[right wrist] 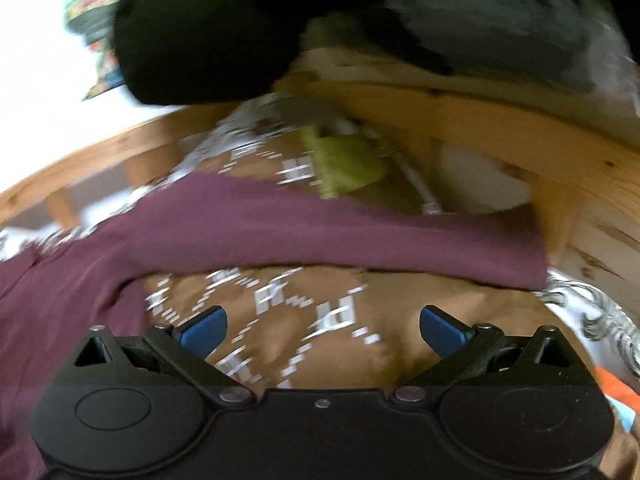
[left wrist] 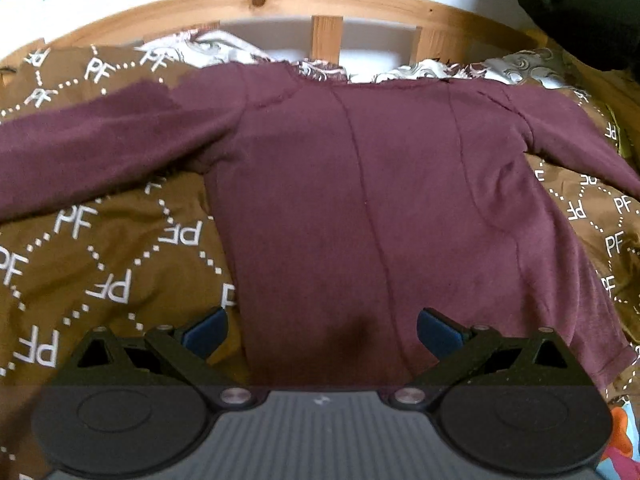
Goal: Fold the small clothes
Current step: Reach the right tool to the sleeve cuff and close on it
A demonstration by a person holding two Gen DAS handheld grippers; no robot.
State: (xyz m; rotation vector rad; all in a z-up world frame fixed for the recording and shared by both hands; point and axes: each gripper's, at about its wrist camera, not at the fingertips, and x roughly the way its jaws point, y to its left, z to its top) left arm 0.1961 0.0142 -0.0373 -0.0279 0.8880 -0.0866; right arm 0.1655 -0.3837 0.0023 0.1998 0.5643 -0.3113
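Observation:
A maroon long-sleeved top [left wrist: 360, 200] lies flat on a brown bedspread [left wrist: 100, 264], neck toward the far wooden frame, both sleeves spread out sideways. My left gripper [left wrist: 322, 330] hovers open over the top's near hem, with nothing between its blue pads [left wrist: 208, 330]. In the blurred right wrist view the top's right sleeve [right wrist: 320, 236] stretches across the middle, its cuff at the right. My right gripper [right wrist: 323, 330] is open over bare bedspread [right wrist: 304, 320], just short of that sleeve, holding nothing.
A wooden bed frame [left wrist: 256, 2] with slats runs along the far side. A patterned white sheet [left wrist: 224, 46] shows past the neckline. A black bulky object [right wrist: 208, 32] and a green item [right wrist: 344, 164] lie beyond the sleeve. White floor lies beyond the frame.

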